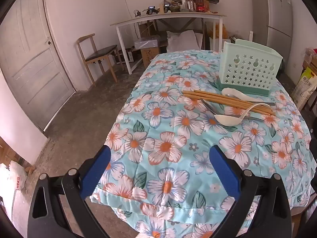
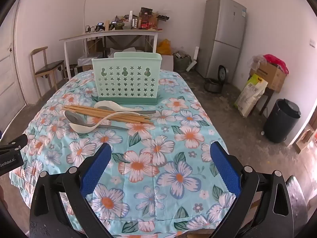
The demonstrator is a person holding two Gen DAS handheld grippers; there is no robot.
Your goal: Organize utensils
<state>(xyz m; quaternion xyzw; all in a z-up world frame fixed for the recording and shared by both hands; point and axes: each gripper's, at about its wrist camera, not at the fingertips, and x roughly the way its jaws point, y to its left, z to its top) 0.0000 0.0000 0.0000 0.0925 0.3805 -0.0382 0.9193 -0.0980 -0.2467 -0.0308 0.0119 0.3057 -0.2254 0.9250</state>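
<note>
a mint-green plastic utensil holder [image 2: 126,78] stands upright on the counter [image 2: 178,158], which is draped in a light blue quilted cloth printed with white and orange flowers. the holder is boxy, its front wall punched with star-shaped holes and three gourd-shaped slots, on a darker green base. just in front of the holder lie the loose utensils in a crossed heap: slim wooden chopsticks [image 2: 107,113], two glossy white ceramic soup spoons [image 2: 93,126] with curved handles, and dull metal spoons [image 2: 74,117]. nearer than the holder and heap, the left tool [image 1: 159,170] and the right tool [image 2: 160,168] hang over bare cloth, blue ribbed pads spread wide, gripping nothing.
</note>
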